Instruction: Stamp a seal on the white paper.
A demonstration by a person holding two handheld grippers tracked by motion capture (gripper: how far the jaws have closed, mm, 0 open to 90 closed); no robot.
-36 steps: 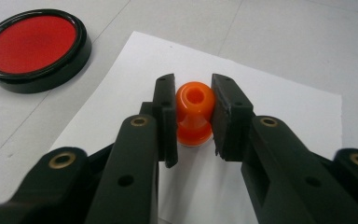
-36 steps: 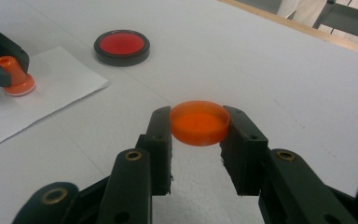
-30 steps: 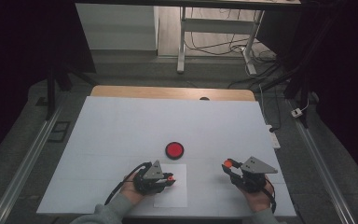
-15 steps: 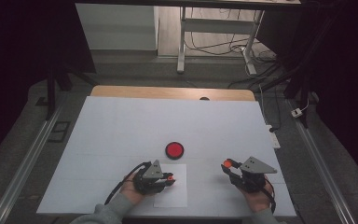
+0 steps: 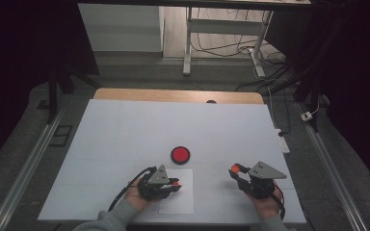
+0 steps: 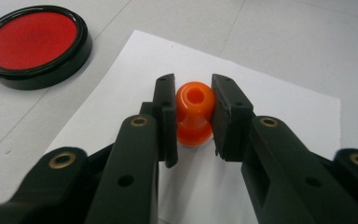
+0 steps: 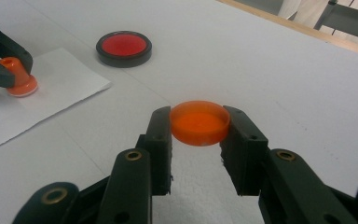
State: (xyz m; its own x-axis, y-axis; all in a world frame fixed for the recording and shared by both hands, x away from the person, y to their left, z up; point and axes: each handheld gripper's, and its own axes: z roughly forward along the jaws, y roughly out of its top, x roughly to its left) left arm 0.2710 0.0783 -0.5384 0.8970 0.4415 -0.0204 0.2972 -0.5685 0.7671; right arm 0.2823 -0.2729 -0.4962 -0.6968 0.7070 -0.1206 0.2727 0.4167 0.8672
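Left gripper (image 6: pixel 193 116) lying low over one paper sheet (image 6: pixel 279 112), fingers (image 6: pixel 165 112) clamping one orange stamp (image 6: pixel 194 112). Right gripper (image 7: pixel 199 128) hovering, gripping one orange cap (image 7: pixel 199 122). One red ink pad (image 5: pixel 179 154) resting on table (image 5: pixel 125 130).

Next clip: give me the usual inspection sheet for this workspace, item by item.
Surface: white board on a wooden table, with a white paper sheet near the front edge.
Job's things: orange stamp standing on the paper; orange cap; red ink pad in a black case, open, beyond the paper.
Clutter: nothing seen.
Grippers: left tongs shut on the stamp; right tongs shut on the cap.
Cables: a black cable trails from the left tongs.
Surroundings: dark room, metal desk legs, floor cables, a power strip at the right.
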